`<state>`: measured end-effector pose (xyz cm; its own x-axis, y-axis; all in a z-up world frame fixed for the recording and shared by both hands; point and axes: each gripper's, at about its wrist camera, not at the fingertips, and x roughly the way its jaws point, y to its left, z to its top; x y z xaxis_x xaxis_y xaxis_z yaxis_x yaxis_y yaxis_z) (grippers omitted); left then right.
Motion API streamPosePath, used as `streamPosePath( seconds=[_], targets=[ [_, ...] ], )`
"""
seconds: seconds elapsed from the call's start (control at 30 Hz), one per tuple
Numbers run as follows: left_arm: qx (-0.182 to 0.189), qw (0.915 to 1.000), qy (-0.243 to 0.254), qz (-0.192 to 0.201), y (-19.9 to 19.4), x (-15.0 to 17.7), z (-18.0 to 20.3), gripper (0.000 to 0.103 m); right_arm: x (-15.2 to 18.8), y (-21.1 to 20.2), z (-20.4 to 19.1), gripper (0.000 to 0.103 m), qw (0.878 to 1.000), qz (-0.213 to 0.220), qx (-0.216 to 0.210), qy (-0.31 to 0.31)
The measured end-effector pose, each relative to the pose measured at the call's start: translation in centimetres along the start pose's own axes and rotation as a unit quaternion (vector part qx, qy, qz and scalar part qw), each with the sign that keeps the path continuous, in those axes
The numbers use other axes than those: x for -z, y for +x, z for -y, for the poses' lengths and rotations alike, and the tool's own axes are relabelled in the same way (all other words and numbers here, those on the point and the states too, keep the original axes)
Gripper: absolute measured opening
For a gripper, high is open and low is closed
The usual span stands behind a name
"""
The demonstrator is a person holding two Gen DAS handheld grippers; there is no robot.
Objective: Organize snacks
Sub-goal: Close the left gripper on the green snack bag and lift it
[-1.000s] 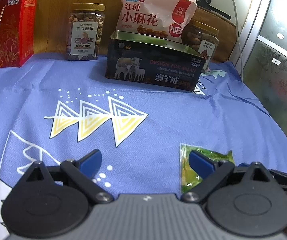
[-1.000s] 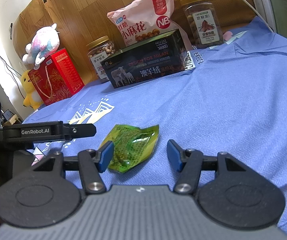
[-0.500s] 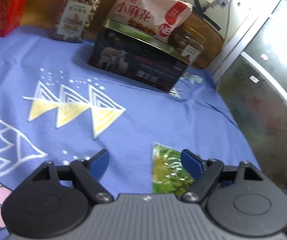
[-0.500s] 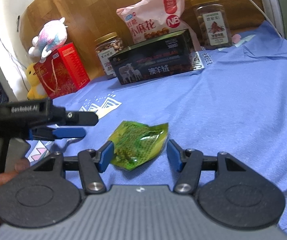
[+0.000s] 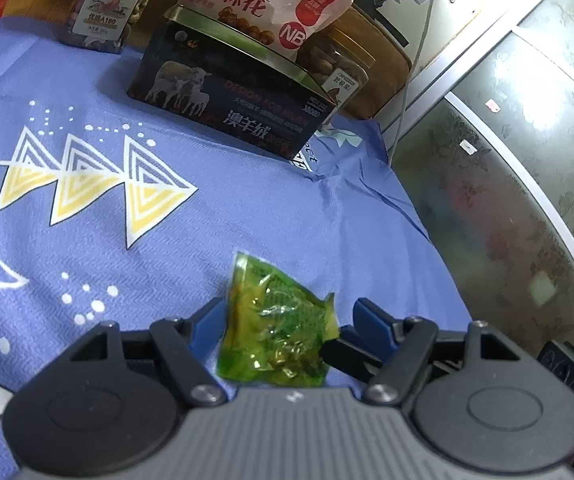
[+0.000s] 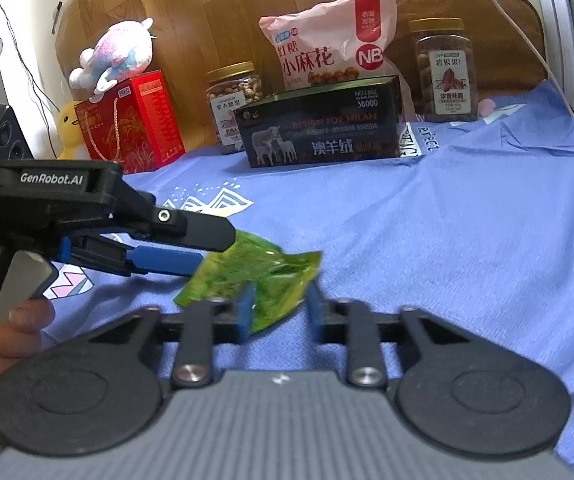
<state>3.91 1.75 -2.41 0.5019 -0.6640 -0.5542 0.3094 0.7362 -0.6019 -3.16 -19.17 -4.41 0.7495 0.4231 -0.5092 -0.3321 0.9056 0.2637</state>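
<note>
A small green snack packet (image 5: 275, 328) lies on the blue cloth (image 5: 247, 208). My left gripper (image 5: 287, 320) is open, its blue fingers on either side of the packet. In the right wrist view the packet (image 6: 255, 276) sits between the fingers of my right gripper (image 6: 279, 308), which have narrowed around its near end but still look apart from it. The left gripper (image 6: 175, 258) reaches in from the left, beside the packet's far end.
At the back stand a dark tin box (image 6: 319, 132) with a pink snack bag (image 6: 327, 52) on it, two nut jars (image 6: 235, 108) (image 6: 445, 70), a red gift box (image 6: 127, 120) and plush toys (image 6: 115, 54). A cabinet (image 5: 527, 160) stands past the table's right edge.
The left gripper swung right, so the packet now sits between its fingers. The right gripper's fingers narrowed around the packet's near end.
</note>
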Motion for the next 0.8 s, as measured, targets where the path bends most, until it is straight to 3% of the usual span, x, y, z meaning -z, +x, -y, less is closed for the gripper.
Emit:
streamPosePath(
  seconds=[0.33, 0.53, 0.8],
  targets=[
    [0.009, 1.0, -0.003, -0.001, 0.0, 0.1, -0.2, 0.072, -0.1, -0.9, -0.5, 0.023, 0.999, 0.033, -0.033, -0.001],
    [0.019, 0.9998, -0.009, -0.002, 0.0, 0.1, -0.5, 0.072, 0.1, 0.3, -0.6, 0.027, 0.999, -0.004, -0.047, 0.001],
    [0.029, 0.9993, -0.022, -0.003, 0.0, 0.0, -1.0, 0.072, 0.1, 0.1, -0.5, 0.028, 0.999, -0.005, -0.051, 0.01]
  ],
)
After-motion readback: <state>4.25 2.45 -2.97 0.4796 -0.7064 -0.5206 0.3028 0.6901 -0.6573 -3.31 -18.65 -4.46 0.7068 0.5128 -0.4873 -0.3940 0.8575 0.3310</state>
